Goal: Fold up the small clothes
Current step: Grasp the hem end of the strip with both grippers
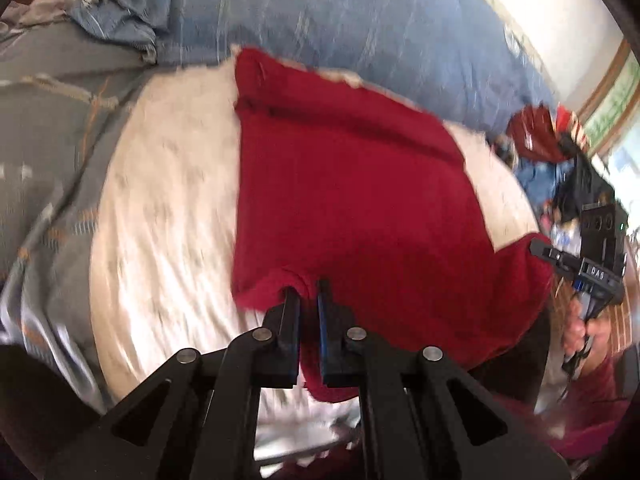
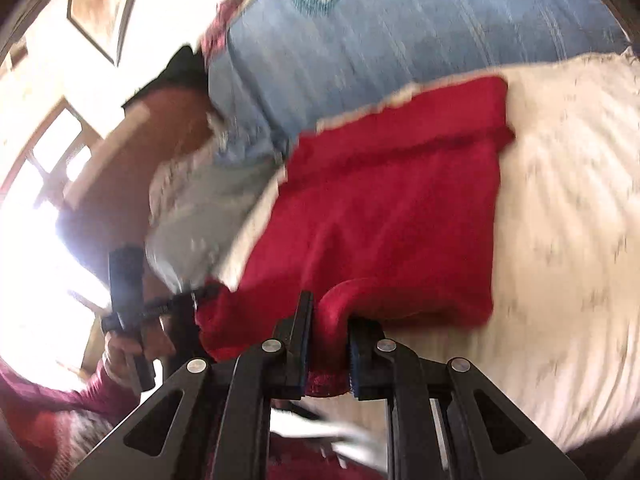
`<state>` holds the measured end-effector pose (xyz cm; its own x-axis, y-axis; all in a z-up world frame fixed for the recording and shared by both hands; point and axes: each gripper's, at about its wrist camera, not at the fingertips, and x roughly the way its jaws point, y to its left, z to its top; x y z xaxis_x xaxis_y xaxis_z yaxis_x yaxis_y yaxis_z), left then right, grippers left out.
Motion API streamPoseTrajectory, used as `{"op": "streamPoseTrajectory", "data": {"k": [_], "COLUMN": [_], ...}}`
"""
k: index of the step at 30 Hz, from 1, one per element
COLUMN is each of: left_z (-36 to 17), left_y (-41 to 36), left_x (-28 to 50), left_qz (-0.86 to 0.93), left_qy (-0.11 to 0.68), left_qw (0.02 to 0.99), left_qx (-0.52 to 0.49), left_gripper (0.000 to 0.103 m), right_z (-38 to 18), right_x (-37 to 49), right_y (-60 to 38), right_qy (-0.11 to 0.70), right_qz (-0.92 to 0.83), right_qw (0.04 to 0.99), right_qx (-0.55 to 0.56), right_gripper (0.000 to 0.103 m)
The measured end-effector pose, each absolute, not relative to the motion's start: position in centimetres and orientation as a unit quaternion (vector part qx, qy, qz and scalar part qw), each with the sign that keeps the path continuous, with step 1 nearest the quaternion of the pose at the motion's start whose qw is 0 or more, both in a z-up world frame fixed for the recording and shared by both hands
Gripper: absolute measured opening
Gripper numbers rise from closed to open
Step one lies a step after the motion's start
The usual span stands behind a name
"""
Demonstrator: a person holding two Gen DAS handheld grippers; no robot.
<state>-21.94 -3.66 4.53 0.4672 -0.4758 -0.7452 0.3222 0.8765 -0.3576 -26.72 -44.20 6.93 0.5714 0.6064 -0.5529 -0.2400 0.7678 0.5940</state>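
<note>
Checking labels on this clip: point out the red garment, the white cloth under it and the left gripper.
red garment (image 1: 352, 200), left wrist view, middle of its flat panel.
white cloth (image 1: 172, 208), left wrist view, bare part beside the garment.
left gripper (image 1: 309, 294), left wrist view, between its fingertips.

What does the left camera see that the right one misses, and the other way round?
Only the left wrist view shows the grey patterned bedding and a pile of clothes at the far right. Only the right wrist view shows a bright window and a framed picture on the wall. Both show the red garment on the white cover, blue bedding behind, and the left gripper and right gripper each pinching the garment's near edge.
</note>
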Motion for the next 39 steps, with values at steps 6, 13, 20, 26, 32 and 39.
{"op": "streamPoseTrajectory", "data": {"k": [6, 13, 20, 26, 32, 39], "left_z": [6.6, 8.0, 8.0, 8.1, 8.5, 9.3], "left_y": [-3.0, -4.2, -5.1, -5.6, -5.9, -6.9], "left_x": [-17.4, -13.1, -11.5, -11.2, -10.5, -9.0], "left_qz": [-0.208, -0.182, -0.170, -0.161, -0.156, -0.151], "left_qy": [0.412, 0.376, 0.367, 0.367, 0.361, 0.348], "left_qw": [0.881, 0.903, 0.911, 0.913, 0.917, 0.923], "left_qx": [-0.108, -0.099, -0.084, -0.077, -0.071, -0.059], "left_gripper": [0.005, 0.005, 0.005, 0.005, 0.005, 0.005], "right_z": [8.2, 9.5, 9.8, 9.4, 9.5, 9.9], "right_x": [-22.8, -19.1, -17.4, -16.8, -16.0, -14.5], "right_y": [-44.7, -45.7, -46.0, -46.4, -46.7, -47.1], "right_qy": [0.349, 0.331, 0.326, 0.329, 0.329, 0.324], "right_qz": [0.214, 0.175, 0.160, 0.156, 0.148, 0.128], "right_qw": [0.874, 0.894, 0.901, 0.899, 0.902, 0.909], "right_qx": [0.263, 0.245, 0.238, 0.244, 0.238, 0.230], "right_gripper": [0.014, 0.014, 0.014, 0.014, 0.014, 0.014]}}
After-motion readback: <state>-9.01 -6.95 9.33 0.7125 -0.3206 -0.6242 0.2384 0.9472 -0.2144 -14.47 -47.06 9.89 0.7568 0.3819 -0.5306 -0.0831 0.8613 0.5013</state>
